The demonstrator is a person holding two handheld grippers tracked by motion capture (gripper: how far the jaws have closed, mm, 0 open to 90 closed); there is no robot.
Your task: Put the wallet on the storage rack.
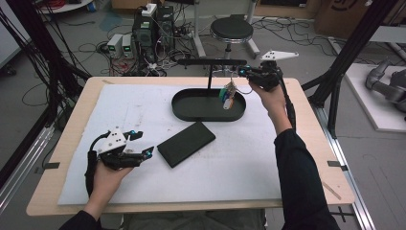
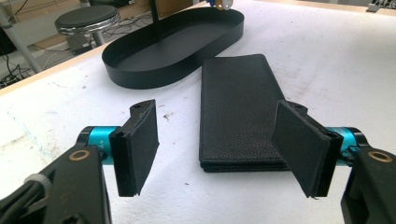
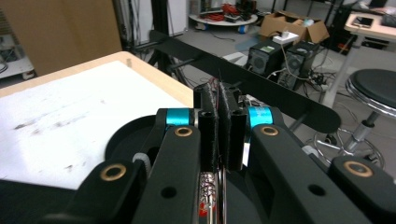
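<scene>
The right gripper (image 1: 243, 72) is held up in the air at about one o'clock over the table, its two black jaws pressed together on the thin metal ring of a bunch of keys with coloured tags (image 1: 228, 96); in the right gripper view the pads are squeezed tight on the wire, with a bit of coiled ring showing below them. The keys dangle from that grip and hang down over the right end of a black oval metal tray (image 1: 189, 111), which sits at twelve o'clock on the table; whether the lowest tags touch the tray floor I cannot tell. A thin black post rises from the tray and carries a flat black crossbar (image 1: 211, 62) at the top, level with the gripper and just to its left. Down at eight o'clock, the left gripper (image 1: 145, 144) rests low over the mat in the person's left hand, its jaws standing wide apart with nothing between the pads. Just ahead of them lies a flat black rectangular leather wallet (image 1: 186, 143), near the table's centre, tilted and apart from the tray; in the left gripper view its near end sits between the open pads but beyond them, not touched. Everything stands on a white foam mat (image 1: 239, 167) covering a pale wooden table (image 1: 72, 129).
</scene>
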